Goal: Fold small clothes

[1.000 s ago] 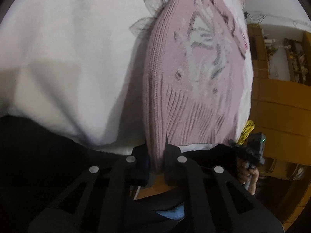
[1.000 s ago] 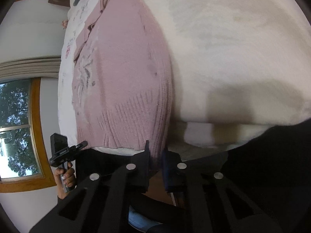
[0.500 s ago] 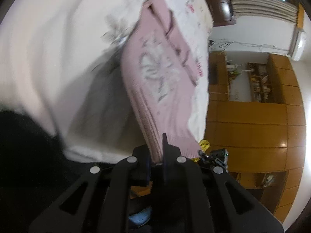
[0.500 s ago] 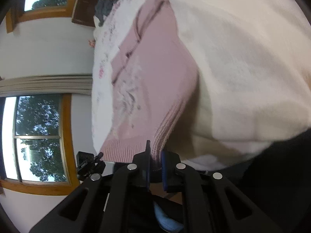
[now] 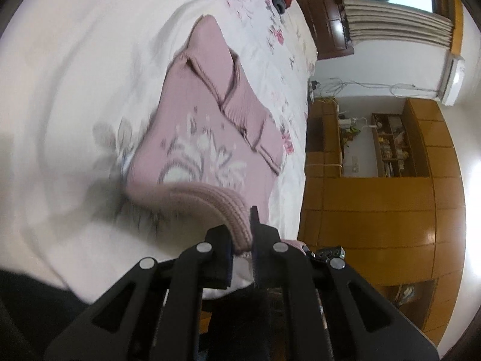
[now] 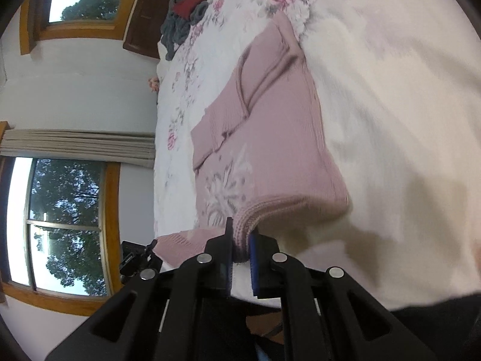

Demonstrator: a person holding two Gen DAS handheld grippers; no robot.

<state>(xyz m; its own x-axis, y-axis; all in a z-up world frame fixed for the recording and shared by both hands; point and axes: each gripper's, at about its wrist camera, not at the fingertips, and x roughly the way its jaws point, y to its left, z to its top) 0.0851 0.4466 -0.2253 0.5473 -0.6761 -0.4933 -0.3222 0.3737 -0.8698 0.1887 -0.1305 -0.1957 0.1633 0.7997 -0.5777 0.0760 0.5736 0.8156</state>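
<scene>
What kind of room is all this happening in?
Most likely a bedroom. The pink sweater lies on a bed with a floral bedspread, a dark wooden headboard stands at its far end, and there are curtained windows and wooden cabinets.

Bare bedspread (image 6: 390, 105) lies open around the pink sweater (image 6: 270, 138); a clothes pile (image 6: 183, 15) sits well beyond it.

one pink sweater (image 5: 207, 138), two claws (image 5: 241, 234), one bed (image 5: 75, 75)

Wooden cabinets (image 5: 375, 210), windows (image 6: 69, 228), floral bedsheet (image 6: 375, 60).
</scene>
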